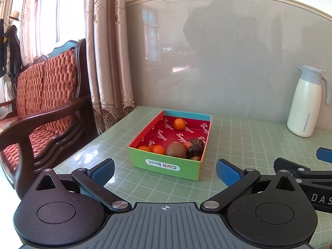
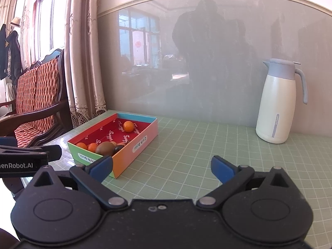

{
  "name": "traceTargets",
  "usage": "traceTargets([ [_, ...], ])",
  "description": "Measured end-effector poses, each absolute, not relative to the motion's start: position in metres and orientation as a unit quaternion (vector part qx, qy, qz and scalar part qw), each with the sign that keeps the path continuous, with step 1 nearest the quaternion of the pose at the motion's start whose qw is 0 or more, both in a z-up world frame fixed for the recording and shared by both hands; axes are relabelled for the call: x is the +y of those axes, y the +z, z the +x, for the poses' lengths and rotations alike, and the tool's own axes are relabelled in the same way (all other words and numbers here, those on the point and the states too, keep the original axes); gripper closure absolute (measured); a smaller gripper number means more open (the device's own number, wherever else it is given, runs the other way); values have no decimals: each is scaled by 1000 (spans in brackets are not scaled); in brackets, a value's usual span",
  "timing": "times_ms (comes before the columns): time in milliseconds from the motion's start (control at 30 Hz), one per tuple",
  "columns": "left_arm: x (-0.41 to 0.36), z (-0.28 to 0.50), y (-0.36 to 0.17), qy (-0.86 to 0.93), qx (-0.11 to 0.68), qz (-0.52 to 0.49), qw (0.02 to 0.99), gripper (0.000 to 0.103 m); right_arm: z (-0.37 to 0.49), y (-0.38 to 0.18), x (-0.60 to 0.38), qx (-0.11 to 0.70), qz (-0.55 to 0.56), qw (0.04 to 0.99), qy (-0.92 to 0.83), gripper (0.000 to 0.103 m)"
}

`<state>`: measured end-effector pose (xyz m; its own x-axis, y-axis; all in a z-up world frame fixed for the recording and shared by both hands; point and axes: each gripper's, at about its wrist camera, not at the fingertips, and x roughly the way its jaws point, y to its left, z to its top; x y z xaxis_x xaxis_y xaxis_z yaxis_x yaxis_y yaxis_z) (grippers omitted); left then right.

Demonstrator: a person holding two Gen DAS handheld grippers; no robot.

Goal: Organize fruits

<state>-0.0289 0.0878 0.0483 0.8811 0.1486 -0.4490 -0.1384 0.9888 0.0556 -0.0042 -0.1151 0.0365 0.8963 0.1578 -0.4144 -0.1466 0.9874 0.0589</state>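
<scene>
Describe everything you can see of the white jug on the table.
The jug is a tall cream-white carafe with a pale blue-grey lid, spout and looped handle, and a thin blue-grey strip down its body. It looks smooth and glossy. It stands upright, lid closed, on the green grid-patterned table by the wall, well right of the box, touching nothing else.

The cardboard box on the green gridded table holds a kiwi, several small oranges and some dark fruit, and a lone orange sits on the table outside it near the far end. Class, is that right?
Not quite. The lone orange is not outside on the table: the left wrist view shows it inside the cardboard box, on the red lining near the far end. The kiwi, small oranges and dark fruit are in the box as stated.
</scene>
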Motion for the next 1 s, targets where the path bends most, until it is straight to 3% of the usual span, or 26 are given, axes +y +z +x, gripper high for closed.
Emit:
traceTargets([
  [1000,93,-8,39,66,259,-8,964,0,2,35,-114,217,11,973,76,2],
])
